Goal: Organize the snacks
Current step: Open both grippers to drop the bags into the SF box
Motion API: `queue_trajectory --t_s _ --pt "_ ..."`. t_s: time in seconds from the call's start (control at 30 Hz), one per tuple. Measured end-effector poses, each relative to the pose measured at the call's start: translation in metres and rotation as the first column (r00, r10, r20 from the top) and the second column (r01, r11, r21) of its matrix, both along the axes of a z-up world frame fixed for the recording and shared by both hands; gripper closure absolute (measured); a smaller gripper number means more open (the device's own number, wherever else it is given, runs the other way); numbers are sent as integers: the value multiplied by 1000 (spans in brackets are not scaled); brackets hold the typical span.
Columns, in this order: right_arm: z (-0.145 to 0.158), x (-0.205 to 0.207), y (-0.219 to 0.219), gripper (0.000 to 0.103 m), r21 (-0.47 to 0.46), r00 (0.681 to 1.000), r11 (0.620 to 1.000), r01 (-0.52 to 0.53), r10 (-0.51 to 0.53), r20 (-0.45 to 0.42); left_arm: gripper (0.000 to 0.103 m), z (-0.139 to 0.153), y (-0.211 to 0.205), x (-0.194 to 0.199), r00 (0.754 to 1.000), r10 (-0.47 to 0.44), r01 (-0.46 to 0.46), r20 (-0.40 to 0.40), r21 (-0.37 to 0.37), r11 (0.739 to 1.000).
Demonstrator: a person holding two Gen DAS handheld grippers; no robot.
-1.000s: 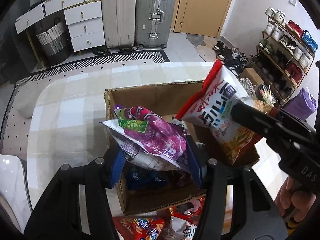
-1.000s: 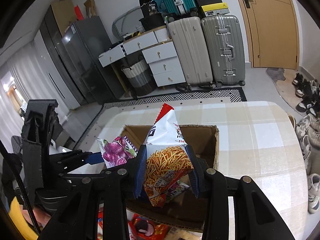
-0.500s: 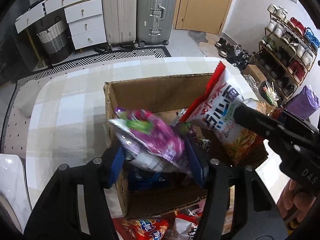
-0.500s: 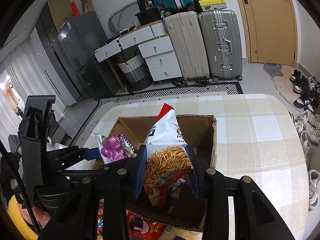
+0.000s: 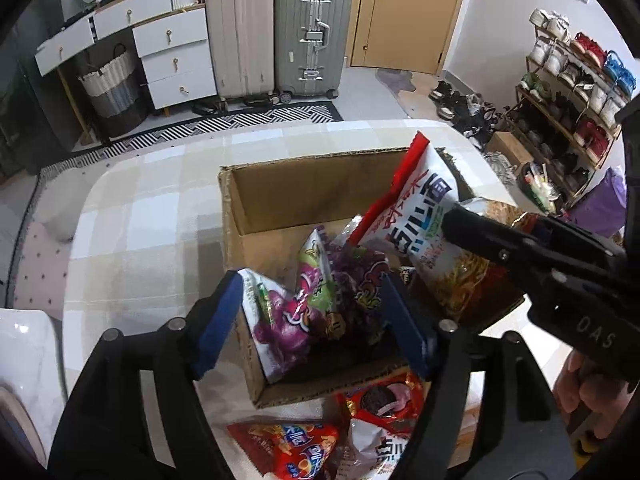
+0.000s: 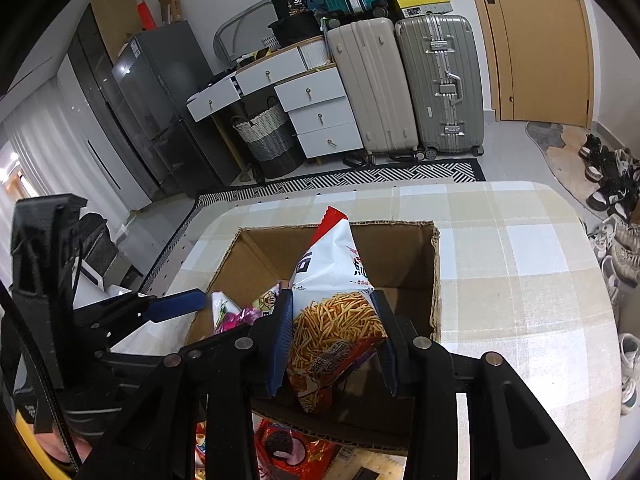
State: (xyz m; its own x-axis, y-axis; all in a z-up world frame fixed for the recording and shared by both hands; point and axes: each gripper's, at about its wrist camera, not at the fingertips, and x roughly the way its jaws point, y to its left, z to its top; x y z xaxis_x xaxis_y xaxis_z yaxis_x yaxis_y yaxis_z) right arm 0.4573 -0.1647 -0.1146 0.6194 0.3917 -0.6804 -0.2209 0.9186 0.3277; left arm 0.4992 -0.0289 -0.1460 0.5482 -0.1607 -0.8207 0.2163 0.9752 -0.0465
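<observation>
An open cardboard box point(image 5: 280, 188) stands on the checked tablecloth. A purple snack bag point(image 5: 316, 308) lies inside it near the front left corner. My left gripper point(image 5: 312, 284) hovers over that bag; its jaws are opening and the blue pads point(image 5: 218, 320) stand clear of the bag on both sides. My right gripper point(image 6: 332, 300) is shut on a white and red noodle-snack bag point(image 6: 336, 320), which it holds upright over the right side of the box point(image 6: 400, 256). In the left wrist view that bag point(image 5: 424, 208) hangs from the black finger at the right.
Loose snack packs lie on the table in front of the box: a red bag point(image 5: 292, 446) and a red cookie pack point(image 5: 380, 400). The checked table point(image 5: 160, 220) extends left and behind the box. Suitcases, drawers and a shoe rack stand beyond the table.
The purple bag has slipped out of my left gripper and dropped into the box, and the left jaws have spread apart. The right gripper still holds the noodle-snack bag in about the same place.
</observation>
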Motion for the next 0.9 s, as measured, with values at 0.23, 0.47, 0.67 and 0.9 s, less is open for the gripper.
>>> queue_trajectory --t_s 0.23,0.47,0.67,0.9 --pt "0 -5 3 65 -36 1000 999 15 -15 4 24 10 5 -20 1000 19 -19 23 -2 1000" --pt "7 -18 -3 59 -28 999 999 30 -30 17 24 30 6 -43 998 22 -22 54 0 1000" --pt "34 -38 1 55 -64 995 998 19 -13 96 24 52 4 -69 996 17 -17 87 -4 1000" --pt "66 -76 -4 55 -41 987 999 12 -5 161 24 88 2 -112 989 6 -4 147 -14 1000"
